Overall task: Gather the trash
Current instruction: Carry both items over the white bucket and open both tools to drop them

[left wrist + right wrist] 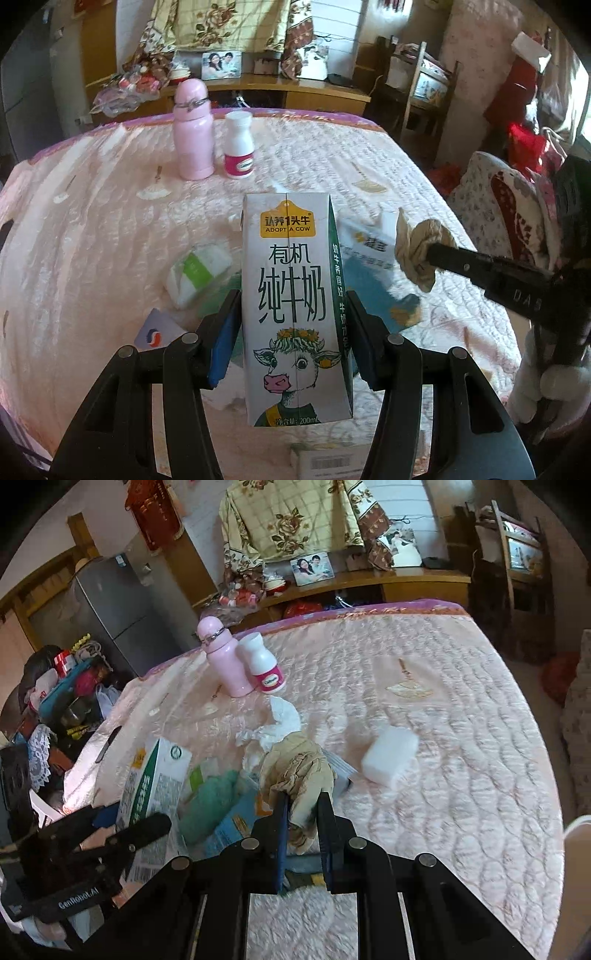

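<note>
Two wrist fisheyes, both angled down over the bed toward the far wooden shelf.

Left wrist view sits close behind the left gripper, milk carton filling the centre; the right gripper enters from the right edge. Right wrist view looks from further right, close behind the right gripper, with the left gripper at lower left. Shared: pink bottle, white bottle, photo frame, floral cloth.

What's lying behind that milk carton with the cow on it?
Behind the milk carton lie a white-and-green packet, something teal and a blue-and-white box. The carton hides their near parts and the bedspread beneath.
</note>
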Motion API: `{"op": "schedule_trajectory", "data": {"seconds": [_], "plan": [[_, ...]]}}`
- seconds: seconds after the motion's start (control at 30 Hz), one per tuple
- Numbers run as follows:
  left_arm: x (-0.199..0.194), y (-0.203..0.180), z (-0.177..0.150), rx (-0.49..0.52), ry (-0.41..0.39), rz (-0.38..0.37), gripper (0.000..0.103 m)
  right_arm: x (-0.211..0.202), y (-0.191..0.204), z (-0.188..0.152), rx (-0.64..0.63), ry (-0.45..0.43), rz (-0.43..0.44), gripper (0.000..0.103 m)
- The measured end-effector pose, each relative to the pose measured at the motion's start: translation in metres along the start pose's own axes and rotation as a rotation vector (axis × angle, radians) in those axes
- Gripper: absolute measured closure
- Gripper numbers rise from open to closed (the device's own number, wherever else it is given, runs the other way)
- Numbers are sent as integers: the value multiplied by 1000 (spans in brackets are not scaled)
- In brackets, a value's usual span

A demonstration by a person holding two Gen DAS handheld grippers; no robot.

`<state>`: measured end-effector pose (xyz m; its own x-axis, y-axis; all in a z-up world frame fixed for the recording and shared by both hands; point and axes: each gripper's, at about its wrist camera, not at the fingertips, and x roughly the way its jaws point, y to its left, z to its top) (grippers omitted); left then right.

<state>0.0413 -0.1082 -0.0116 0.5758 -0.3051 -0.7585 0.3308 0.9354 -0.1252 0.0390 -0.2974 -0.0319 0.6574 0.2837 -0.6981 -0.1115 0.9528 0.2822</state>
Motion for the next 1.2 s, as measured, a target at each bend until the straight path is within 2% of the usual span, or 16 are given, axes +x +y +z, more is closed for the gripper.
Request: {"op": "schedule_trajectory", "data": {"seconds": [0.4,0.8,1.2], "plan": [[-1,-61,5,64,5,-53,50,-44,-35,-29,2,-24,-104,89],[10,-143,11,155,18,-117,50,-100,-115,-53,115,-49,-221,89],[26,-253,9,281,64,-218,50,-161,-204,-90,216,-43,-373,89]]}}
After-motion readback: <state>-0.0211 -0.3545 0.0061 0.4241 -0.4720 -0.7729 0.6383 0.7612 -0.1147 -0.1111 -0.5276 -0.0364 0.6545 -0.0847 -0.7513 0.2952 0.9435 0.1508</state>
